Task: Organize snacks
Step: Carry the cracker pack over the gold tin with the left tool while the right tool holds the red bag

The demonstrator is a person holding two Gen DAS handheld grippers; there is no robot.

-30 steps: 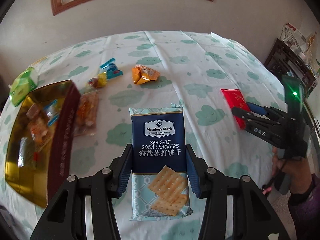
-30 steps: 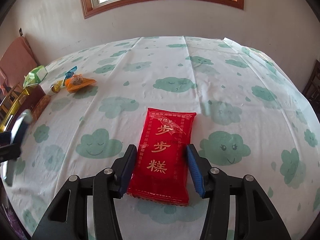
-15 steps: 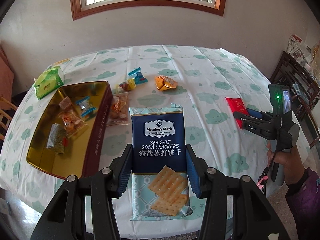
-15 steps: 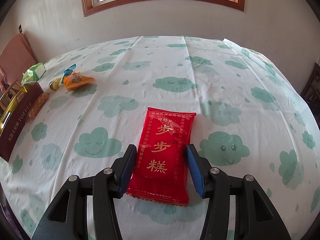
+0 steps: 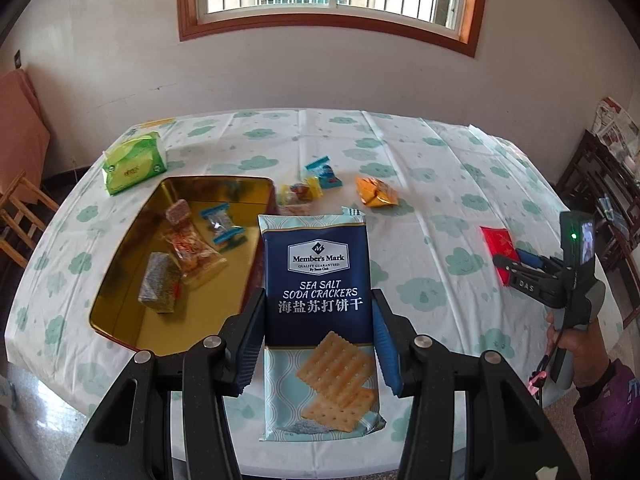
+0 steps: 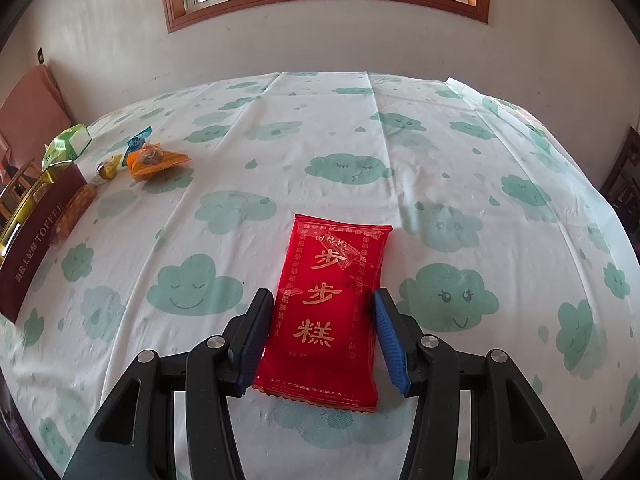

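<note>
My left gripper (image 5: 318, 300) is shut on a blue sea salt soda cracker packet (image 5: 316, 280), held in the air above the near side of the table. To its left sits an open gold tin (image 5: 120, 312) with several wrapped snacks (image 5: 188, 248) inside. My right gripper (image 6: 322, 300) is shut on a red snack packet (image 6: 328, 300) that lies flat on the cloud-print tablecloth, a pad against each long side. The left wrist view shows that right gripper (image 5: 510, 262) at the table's right edge, over the red packet (image 5: 496, 240).
Beyond the tin lie a green packet (image 5: 134, 162), a blue candy (image 5: 323, 172), a yellow candy (image 5: 298, 192) and an orange packet (image 5: 376, 192). The tin's dark red side (image 6: 28, 248) shows at far left. Wooden chairs stand at both sides; a hand (image 5: 572, 344) holds the right gripper.
The left gripper has risen and drawn back with the cracker packet still in it, so the whole tin and table now show. The right gripper and red packet have not moved.
</note>
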